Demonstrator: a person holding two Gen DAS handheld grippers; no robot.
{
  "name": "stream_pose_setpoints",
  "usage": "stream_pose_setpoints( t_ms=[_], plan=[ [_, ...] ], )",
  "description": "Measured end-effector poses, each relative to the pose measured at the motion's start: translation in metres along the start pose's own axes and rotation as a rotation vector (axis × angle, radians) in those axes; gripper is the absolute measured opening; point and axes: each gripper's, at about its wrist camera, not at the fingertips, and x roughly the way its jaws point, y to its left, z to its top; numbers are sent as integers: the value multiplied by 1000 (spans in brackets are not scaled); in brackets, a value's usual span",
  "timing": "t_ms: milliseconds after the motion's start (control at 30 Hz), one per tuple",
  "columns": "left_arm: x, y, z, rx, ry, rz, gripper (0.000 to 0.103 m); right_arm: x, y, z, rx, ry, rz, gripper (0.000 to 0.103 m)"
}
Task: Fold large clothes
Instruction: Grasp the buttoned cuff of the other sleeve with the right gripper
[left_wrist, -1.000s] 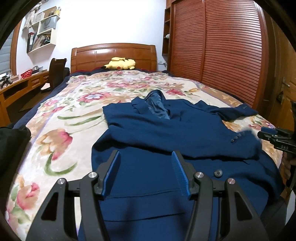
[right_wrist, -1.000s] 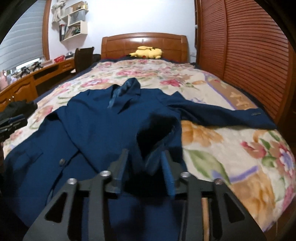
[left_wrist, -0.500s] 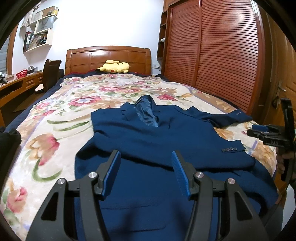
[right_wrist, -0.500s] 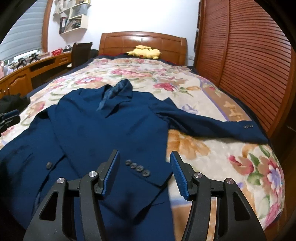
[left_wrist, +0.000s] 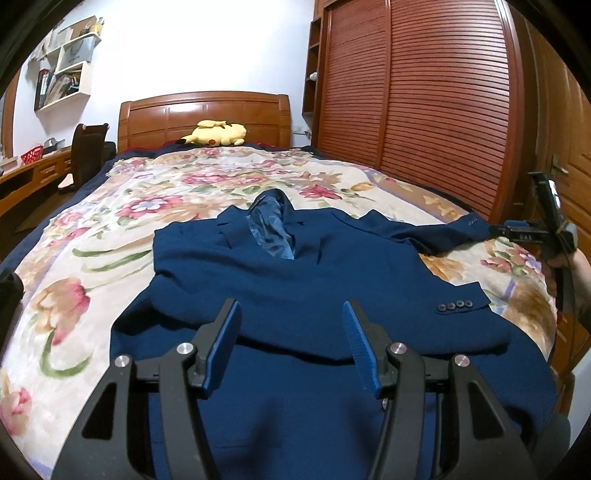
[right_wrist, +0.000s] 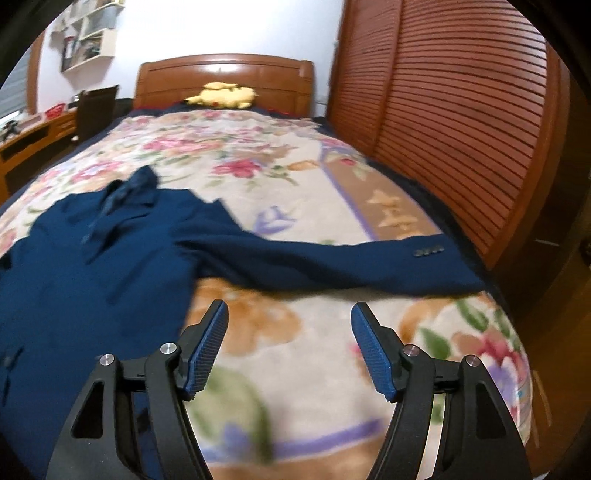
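Jacket (left_wrist: 332, 280): dark blue, spread face-up on bed (left_wrist: 110, 236) w/ floral cover, collar toward headboard (left_wrist: 203, 118). One sleeve folded across chest, cuff w/ 4 buttons (left_wrist: 455, 305) lying on the body. Other sleeve (right_wrist: 332, 262) stretched sideways toward wardrobe (left_wrist: 424, 103), cuff at bed edge. Lower hem cut off by frame bottom & hidden behind gripper in left wrist view. Lining at collar visible, pattern hard to make out.

Left gripper (left_wrist: 291, 332): released, jaws apart, nothing between pads; hovers over jacket's lower front.

Right gripper (right_wrist: 290, 332): released, jaws have just been opening, nothing between them; sits over bare cover beside jacket body, below the stretched sleeve. Also seen at right edge of left wrist view, partly cut off, w/ part of a hand (left_wrist: 572, 273) on it.

Right wrist view: motion blur over jacket & cover; left part of jacket cut off, cuff buttons smeared.

Misc: yellow plush toy (left_wrist: 214, 133) at headboard; shelf (left_wrist: 66, 85) on wall, contents unclear; chair (left_wrist: 86, 147) & worktop (left_wrist: 33, 173) at left, partly cropped.
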Motion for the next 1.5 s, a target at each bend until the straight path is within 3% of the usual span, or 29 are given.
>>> stream_pose_setpoints(
  t_ms=[100, 333, 433, 600, 767, 1000, 1167, 1233, 1267, 1300, 1333, 1367, 1500],
  plan=[
    [3, -4, 1, 15, -3, 5, 56, 18, -25, 2, 11, 14, -42, 80],
    [11, -11, 0, 38, 3, 3, 56, 65, -88, 2, 46, 86, -116, 81],
    [14, -12, -1, 44, 11, 0, 56, 81, -121, 4, 95, 136, -161, 81],
    [18, -15, -1, 47, 21, -7, 56, 93, -163, 8, 197, 141, -191, 81],
    [20, -16, -2, 51, 27, -4, 56, 107, -181, 11, 264, 149, -198, 81],
    [25, -15, -4, 49, 44, -3, 56, 138, -196, 4, 363, 240, -243, 81],
    [25, -15, -5, 48, 46, -1, 56, 146, -201, -1, 404, 254, -226, 81],
    [25, -15, -5, 48, 46, -1, 56, 146, -198, 0, 396, 244, -212, 73],
    [25, -15, -5, 47, 46, -1, 56, 147, -196, 0, 387, 242, -204, 60],
    [25, -15, -5, 46, 47, -1, 56, 145, -192, 1, 372, 238, -186, 32],
    [25, -14, -5, 44, 47, -2, 56, 144, -187, 3, 353, 235, -150, 14],
    [24, -14, -5, 41, 47, -3, 56, 142, -181, 5, 328, 235, -150, 4],
    [21, -10, -5, 29, 37, 3, 56, 110, -154, 26, 221, 166, -192, 2]
  ],
)
